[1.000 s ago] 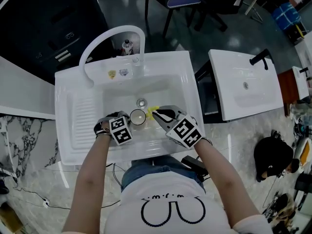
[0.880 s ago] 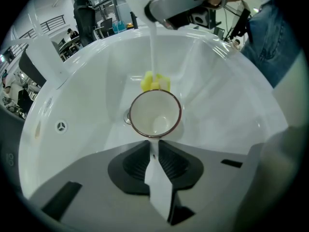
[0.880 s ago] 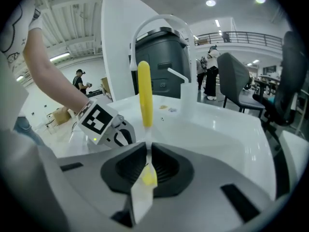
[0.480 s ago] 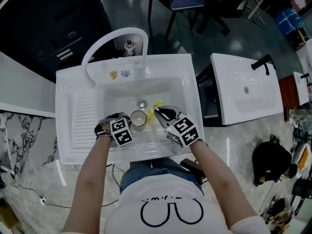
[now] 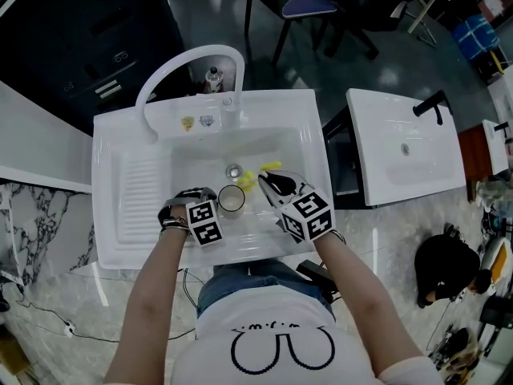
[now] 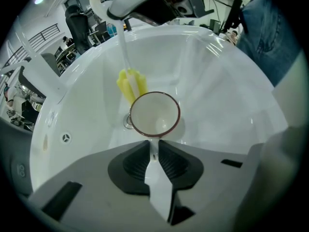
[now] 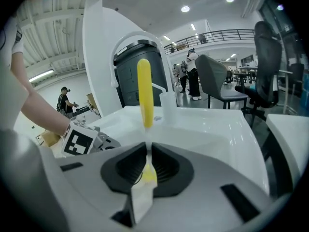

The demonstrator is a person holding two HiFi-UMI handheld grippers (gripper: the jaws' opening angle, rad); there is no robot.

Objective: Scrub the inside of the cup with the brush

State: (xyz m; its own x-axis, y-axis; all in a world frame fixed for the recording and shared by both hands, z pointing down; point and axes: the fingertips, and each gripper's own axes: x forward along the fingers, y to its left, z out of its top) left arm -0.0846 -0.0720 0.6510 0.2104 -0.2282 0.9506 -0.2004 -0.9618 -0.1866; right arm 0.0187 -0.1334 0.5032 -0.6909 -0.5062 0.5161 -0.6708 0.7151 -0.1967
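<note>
Pinching the empty, dark-rimmed white cup (image 6: 154,116) by its handle in my left gripper (image 6: 153,150); my right gripper (image 7: 147,151) is clamping the yellow brush (image 7: 145,91), lobed head outside the rim at 11 o'clock, inside the glossy sink (image 6: 227,81).

My brush (image 6: 131,85) is yellow, my cup (image 6: 154,114) white with a dark reddish rim, the sink (image 5: 120,183) white.

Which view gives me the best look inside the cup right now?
Left gripper view: it looks straight into the cup, showing its whole interior. Head view shows the cup small from above. Right gripper view does not show it.
</note>
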